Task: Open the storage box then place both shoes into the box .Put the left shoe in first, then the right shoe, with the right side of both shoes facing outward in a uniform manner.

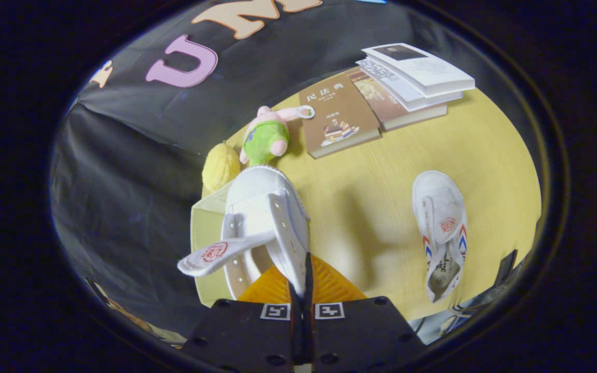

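Claw at lower centre, fingers pressed nearly together, pinching the side wall of a white shoe. Shoe held up with toe pointing away, tongue flopped out to the left. Beneath it, pale box at the desk's left edge. Second white shoe lies on the yellow desk at right, well apart. Beyond the held shoe: plush toy, yellow fruit-like object. Books stacked at upper right.
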`<state>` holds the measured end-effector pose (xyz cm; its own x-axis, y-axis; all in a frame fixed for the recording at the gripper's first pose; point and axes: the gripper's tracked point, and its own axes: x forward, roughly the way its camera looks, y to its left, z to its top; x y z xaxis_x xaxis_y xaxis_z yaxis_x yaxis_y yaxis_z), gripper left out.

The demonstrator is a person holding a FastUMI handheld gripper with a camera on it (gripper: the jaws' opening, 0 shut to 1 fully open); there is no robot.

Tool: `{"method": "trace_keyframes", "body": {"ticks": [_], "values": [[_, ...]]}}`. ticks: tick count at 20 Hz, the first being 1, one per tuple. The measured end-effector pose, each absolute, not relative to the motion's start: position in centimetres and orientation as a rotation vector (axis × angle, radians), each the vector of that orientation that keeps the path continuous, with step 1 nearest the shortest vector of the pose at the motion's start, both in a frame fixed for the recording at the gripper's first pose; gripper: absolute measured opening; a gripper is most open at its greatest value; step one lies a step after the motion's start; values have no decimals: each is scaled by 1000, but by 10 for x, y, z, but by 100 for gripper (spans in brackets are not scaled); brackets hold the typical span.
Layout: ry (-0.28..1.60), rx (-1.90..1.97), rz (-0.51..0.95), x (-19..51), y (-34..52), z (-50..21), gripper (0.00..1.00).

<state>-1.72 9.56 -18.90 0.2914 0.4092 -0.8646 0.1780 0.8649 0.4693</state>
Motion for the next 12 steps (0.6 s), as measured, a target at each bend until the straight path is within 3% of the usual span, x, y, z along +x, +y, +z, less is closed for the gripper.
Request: {"method": "trace_keyframes", "body": {"ticks": [12], "values": [[1251, 597, 318, -9, 205, -143, 3]]}}
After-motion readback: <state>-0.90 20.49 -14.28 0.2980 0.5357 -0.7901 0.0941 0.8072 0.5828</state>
